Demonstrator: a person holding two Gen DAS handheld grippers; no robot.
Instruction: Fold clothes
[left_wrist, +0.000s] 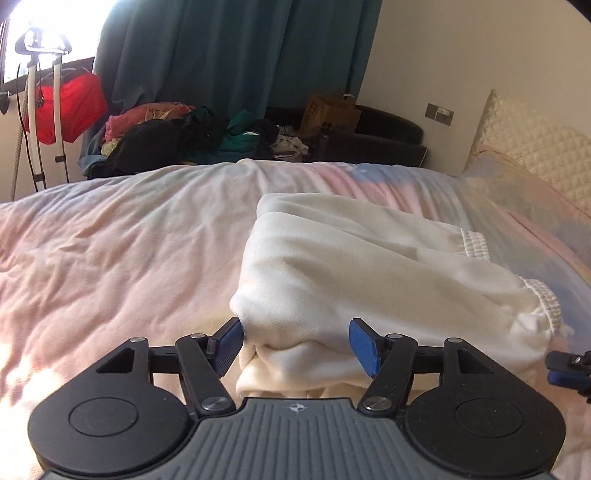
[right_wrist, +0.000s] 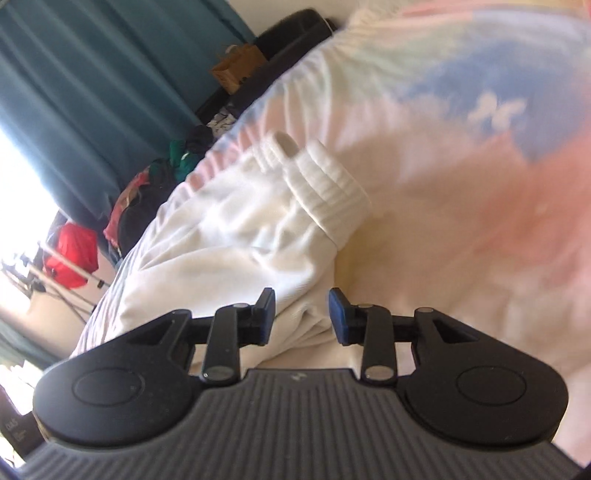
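I have the white sweatpants (left_wrist: 332, 266) lying folded on the pastel bedspread (left_wrist: 110, 240). My left gripper (left_wrist: 295, 345) sits at the near folded edge, fingers spread apart with the cloth bulging between them but the pads not pressing. My right gripper (right_wrist: 302, 315) hangs over the leg near the ribbed cuffs (right_wrist: 325, 184), fingers parted, fabric loose between them

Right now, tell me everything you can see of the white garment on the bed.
The white garment looks like soft fleece, cream-white, folded into a thick bundle with ribbed cuffs at one end. It lies on the pastel bedcover. The left gripper is open around its near folded corner, and the right gripper is open with a fold between its pads.
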